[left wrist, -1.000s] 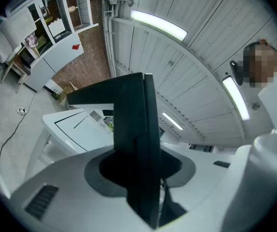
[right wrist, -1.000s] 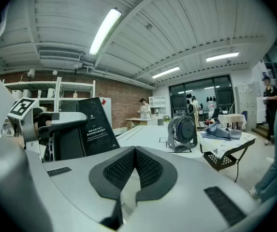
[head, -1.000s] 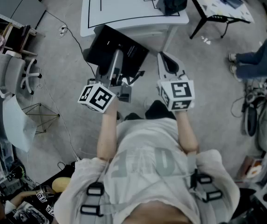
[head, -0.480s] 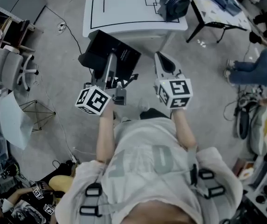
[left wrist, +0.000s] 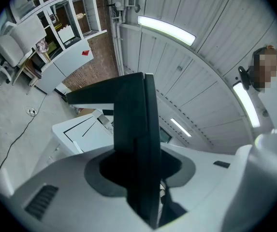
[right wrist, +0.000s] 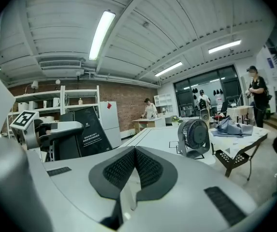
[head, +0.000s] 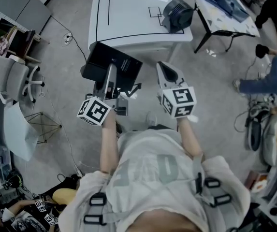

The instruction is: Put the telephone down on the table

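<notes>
Left tool [head: 110, 76] grips what seems the telephone [head: 113, 63] — black, flat — just short of the worktop [head: 128, 18] at upper centre; best lowered flat before release. Right tool [head: 167, 71] closed, empty.

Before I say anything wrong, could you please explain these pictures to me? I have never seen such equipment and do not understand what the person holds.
There is no robot: a person holds hand-held tongs in each hand. One picture comes from a camera on the person's head, looking down; the other two come from cameras riding on the tongs. The left tongs grip a flat black slab, the telephone of the task, in the air, not yet on the white table. The right tongs are shut and empty. A fan stands on that table.
</notes>
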A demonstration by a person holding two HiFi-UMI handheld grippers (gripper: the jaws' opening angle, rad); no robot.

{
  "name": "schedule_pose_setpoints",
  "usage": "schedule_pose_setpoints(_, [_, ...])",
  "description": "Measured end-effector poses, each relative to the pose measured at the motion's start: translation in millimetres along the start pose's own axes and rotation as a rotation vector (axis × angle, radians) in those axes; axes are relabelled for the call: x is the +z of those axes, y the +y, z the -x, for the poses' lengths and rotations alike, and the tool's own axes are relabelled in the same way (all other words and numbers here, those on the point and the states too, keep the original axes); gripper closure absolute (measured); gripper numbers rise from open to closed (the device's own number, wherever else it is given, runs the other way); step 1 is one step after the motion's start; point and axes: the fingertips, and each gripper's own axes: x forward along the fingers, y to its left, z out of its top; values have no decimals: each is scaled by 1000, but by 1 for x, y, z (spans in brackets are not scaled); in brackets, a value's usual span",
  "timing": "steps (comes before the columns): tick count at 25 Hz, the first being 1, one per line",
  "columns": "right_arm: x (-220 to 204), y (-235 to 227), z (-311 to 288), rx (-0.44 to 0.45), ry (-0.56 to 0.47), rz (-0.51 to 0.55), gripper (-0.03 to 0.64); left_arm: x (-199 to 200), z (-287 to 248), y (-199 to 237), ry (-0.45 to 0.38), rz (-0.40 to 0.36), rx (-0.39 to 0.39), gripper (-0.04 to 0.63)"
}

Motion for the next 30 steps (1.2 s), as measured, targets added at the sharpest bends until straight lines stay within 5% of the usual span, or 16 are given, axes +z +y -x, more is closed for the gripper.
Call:
schedule_pose_setpoints(13, [0, -54, -1, -1, -3, 8, 609, 15, -13, 11, -89, 70, 70, 428])
schedule_pose_setpoints(24, [50, -56, -62, 33, -88, 54, 609, 55, -83, 33, -154, 92, -8, 428])
schedule_pose_setpoints(30, [85, -50, -119, 59, -136, -35, 609, 76, -129, 61, -127, 102, -21, 428])
